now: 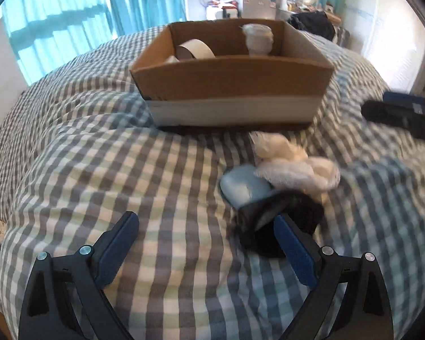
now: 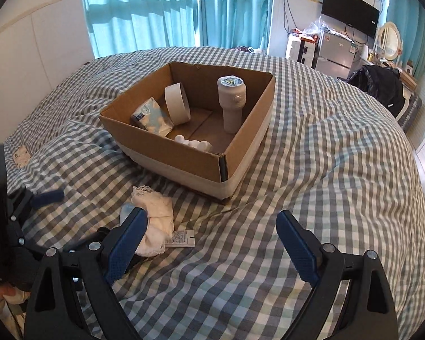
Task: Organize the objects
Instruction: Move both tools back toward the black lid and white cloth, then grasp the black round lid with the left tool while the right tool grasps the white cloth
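Fluffy white cloth (image 2: pixel 155 221) beside square cardboard box (image 2: pixel 184 158).

No readable text anywhere. White paper tag (image 2: pixel 180 238) on bed carries printed lines, too small to read. Round label (image 2: pixel 230 82) atop white bottle illegible.

The left gripper (image 1: pixel 206 226) hangs wide open over the checked bedspread (image 1: pixel 155 175). Just beside its right finger lie three things — a pale blue case (image 1: pixel 240 187), white cloth (image 1: pixel 291 164) and a black object (image 1: pixel 283 221). Beyond stands the cardboard box (image 1: pixel 232 85).
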{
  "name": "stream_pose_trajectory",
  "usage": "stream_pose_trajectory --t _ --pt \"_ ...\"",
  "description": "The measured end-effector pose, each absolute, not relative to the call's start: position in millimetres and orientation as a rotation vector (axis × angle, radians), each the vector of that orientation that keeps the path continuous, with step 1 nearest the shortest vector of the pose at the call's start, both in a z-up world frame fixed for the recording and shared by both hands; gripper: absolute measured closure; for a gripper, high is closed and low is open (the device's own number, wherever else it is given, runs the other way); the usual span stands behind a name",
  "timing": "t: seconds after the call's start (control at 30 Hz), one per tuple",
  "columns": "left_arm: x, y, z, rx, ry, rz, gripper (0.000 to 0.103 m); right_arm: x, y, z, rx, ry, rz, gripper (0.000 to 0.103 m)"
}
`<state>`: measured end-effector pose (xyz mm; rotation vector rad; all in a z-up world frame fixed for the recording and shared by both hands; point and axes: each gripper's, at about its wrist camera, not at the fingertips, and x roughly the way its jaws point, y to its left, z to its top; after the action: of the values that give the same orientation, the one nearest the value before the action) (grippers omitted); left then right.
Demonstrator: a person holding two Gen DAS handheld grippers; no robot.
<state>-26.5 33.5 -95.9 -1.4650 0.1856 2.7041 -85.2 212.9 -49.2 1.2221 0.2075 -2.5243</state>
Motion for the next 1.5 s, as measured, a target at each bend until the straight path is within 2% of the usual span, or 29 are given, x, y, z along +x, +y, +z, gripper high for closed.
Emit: stream_pose_trajectory --t 0.13,0.17,0.2,0.23,0.27,0.33,0.37,0.53,0.83,0.93,1.17,1.27,1.3,1.33,1.37,1.5 --pt "-29.4 51.1 -108.5 -1.474 0.325 2.661 0.006 -87.8 213.5 -52.4 1.241 0.206 -2.526 0.010" --pt "-32.7 53.7 -111.4 -1.476 0.332 2.644 0.013 -87.7 212.7 -53.0 1.243 0.206 -2.525 0.010" --pt "-35.1 57.2 -115.4 -1.486 0.346 2.621 0.022 -87.3 211.5 -53.5 1.245 0.209 -2.523 0.010" --pt "-38.2 61.9 -121.6 -1.510 0.375 2.575 0.049 -87.0 209.2 -53.7 1.246 0.211 -2.523 0.010" --pt "-38.8 63.5 -124.3 -1.515 0.371 2.547 0.065 -86.3 208.0 -53.8 1.246 0.215 -2.523 0.010" --pt "-36.2 66.0 -125.3 -1.496 0.333 2.498 0.082 -85.1 206.3 -54.0 1.251 0.221 -2.520 0.010" --pt "-34.2 66.9 -125.7 -1.490 0.352 2.505 0.086 -84.6 205.7 -54.0 1.252 0.224 -2.522 0.010" --pt "-24.6 64.5 -118.1 -1.473 0.355 2.538 0.091 -81.5 202.7 -55.8 1.266 0.235 -2.518 0.010" --pt "-12.6 28.5 -61.4 -1.353 0.243 2.672 0.091 -80.9 180.0 -60.6 1.283 0.282 -2.483 0.010" --pt "-13.7 12.8 -45.6 -1.308 0.259 2.752 0.091 -85.2 166.1 -69.7 1.304 0.288 -2.448 0.010" --pt "-26.5 -18.5 -41.2 -1.311 0.235 2.820 0.091 -97.0 127.2 -103.6 1.379 0.372 -2.346 0.011" --pt "-30.6 -28.6 -47.7 -1.338 0.188 2.809 0.091 -101.6 119.4 -116.4 1.428 0.401 -2.315 0.025" --pt "-33.2 -31.2 -50.2 -1.345 0.173 2.801 0.091 -103.8 118.4 -120.2 1.451 0.414 -2.316 0.037" --pt "-34.8 -32.7 -52.1 -1.349 0.164 2.795 0.091 -105.8 117.6 -123.8 1.472 0.423 -2.307 0.054" --pt "-35.2 -31.8 -54.1 -1.351 0.163 2.791 0.091 -107.2 116.8 -127.3 1.490 0.425 -2.286 0.061" --pt "-32.8 -29.6 -58.3 -1.356 0.164 2.772 0.091 -103.7 113.8 -127.3 1.478 0.474 -2.279 0.077"
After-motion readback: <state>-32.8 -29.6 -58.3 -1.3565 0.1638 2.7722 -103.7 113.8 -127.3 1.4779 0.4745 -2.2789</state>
